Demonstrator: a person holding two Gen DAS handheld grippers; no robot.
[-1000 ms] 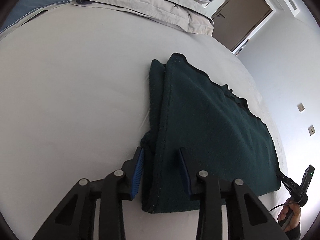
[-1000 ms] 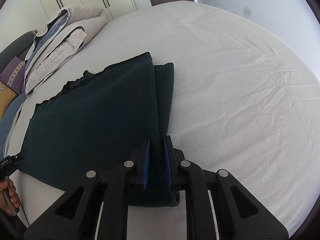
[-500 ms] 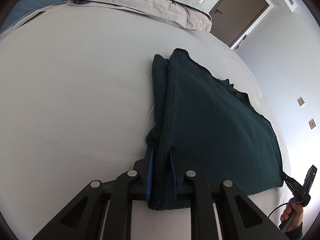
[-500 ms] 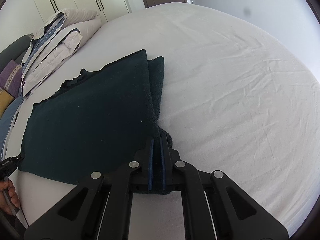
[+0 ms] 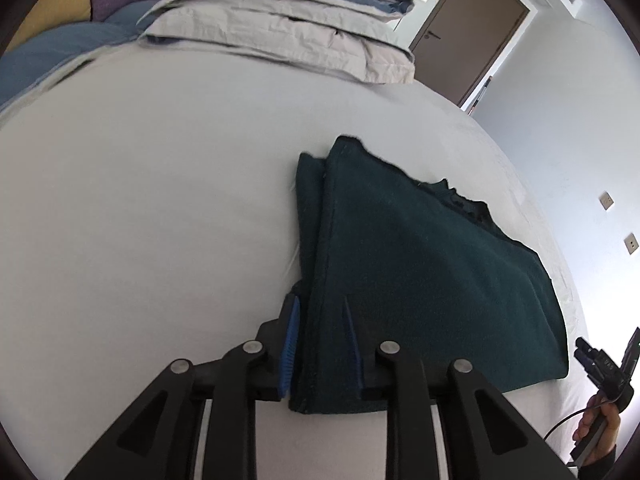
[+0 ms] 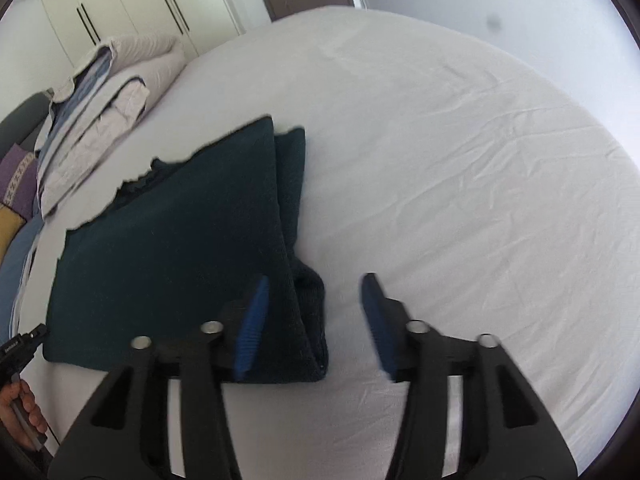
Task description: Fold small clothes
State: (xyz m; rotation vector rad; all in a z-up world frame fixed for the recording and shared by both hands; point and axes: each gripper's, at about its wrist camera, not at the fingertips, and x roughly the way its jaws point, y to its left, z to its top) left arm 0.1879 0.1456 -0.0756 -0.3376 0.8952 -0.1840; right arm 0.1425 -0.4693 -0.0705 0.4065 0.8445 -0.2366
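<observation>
Dark-green garment (image 5: 420, 280) (no readable label) between opening left gripper (image 5: 320, 344) fingers; right gripper (image 6: 316, 320) opening, released.

we can't read any text here. the only candidate is a small white mark on the black device (image 6: 18, 346) in the person's hand (image 6: 24, 412) at the left edge of the right wrist view (looks like a printed word, too small and blurred to make out). nothing legible in the left wrist view either.
</observation>
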